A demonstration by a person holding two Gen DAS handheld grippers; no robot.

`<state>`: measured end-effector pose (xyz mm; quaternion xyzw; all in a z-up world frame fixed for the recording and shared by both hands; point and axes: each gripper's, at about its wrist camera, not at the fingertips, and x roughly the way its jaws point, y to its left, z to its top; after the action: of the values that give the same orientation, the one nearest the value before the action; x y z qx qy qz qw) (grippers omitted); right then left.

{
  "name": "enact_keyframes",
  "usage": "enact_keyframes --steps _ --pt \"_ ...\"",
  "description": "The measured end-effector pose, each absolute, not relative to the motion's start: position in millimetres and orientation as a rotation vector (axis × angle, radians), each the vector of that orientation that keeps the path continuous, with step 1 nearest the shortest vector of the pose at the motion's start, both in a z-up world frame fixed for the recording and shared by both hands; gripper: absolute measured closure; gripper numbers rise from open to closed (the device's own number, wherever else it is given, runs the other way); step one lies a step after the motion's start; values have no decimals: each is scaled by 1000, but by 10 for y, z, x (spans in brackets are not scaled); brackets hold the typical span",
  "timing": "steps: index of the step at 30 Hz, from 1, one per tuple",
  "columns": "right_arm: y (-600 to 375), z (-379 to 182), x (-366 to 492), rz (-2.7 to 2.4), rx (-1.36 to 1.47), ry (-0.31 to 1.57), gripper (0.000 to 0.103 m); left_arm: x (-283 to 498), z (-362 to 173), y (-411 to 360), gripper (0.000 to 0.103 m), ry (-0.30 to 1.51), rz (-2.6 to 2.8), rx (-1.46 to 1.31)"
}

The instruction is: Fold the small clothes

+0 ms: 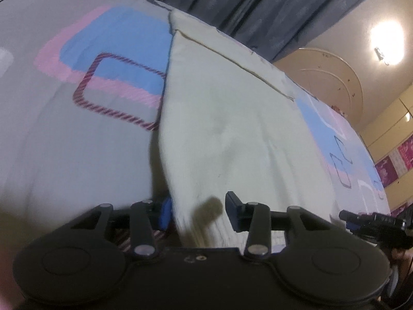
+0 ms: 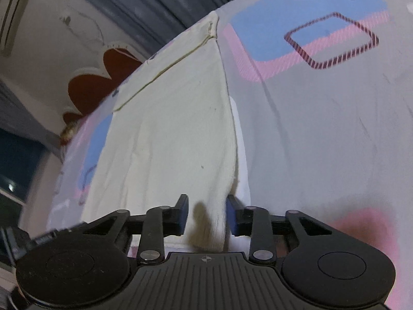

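A cream-white small garment (image 1: 232,129) lies flat on the patterned bedsheet (image 1: 64,129), stretching away from both grippers. In the left wrist view my left gripper (image 1: 198,211) is open, its jaws straddling the garment's near left corner, which lies between them. In the right wrist view the same garment (image 2: 175,134) runs up the middle, and my right gripper (image 2: 206,217) is open with its jaws astride the garment's near right corner. A stitched hem (image 2: 167,67) crosses the garment's far end. The right gripper also shows in the left wrist view at the right edge (image 1: 374,222).
The grey bedsheet with pink and blue blocks and striped squares (image 2: 333,38) covers the bed. Dark curtains (image 1: 258,5) hang behind. A red headboard shape (image 2: 100,82) is at the left. A ceiling light (image 1: 387,44) and wardrobe (image 1: 397,139) are at the right.
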<state>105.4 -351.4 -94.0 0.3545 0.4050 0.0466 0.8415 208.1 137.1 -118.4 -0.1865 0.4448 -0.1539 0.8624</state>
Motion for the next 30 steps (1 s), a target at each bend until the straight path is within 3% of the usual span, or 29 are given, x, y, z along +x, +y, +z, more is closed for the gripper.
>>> enact_keyframes --steps 7,11,12,13,18,23,26,30 --pt "-3589 -950 1221 145 775 860 72 2183 -1198 1317 68 939 -321 -401" --pt "-3554 -941 1206 173 723 889 85 2149 -1212 1357 71 943 -318 -391" --pt "-3534 -940 1226 180 702 895 88 2166 -1215 1364 79 946 -313 -385" --pt "-3511 -942 1249 181 681 900 101 2196 -1211 1363 100 952 -305 -380" --pt "-3552 -647 1166 208 646 783 101 2037 -861 1426 101 793 -319 -384" --pt "-3585 -791 1220 204 676 815 101 2145 -1208 1451 101 926 -269 -370" --pt "-3513 -947 1316 202 658 906 101 2132 -1237 1422 101 922 -251 -363" --pt "-3529 -785 1336 195 668 838 101 2118 -1085 1429 101 851 -245 -386"
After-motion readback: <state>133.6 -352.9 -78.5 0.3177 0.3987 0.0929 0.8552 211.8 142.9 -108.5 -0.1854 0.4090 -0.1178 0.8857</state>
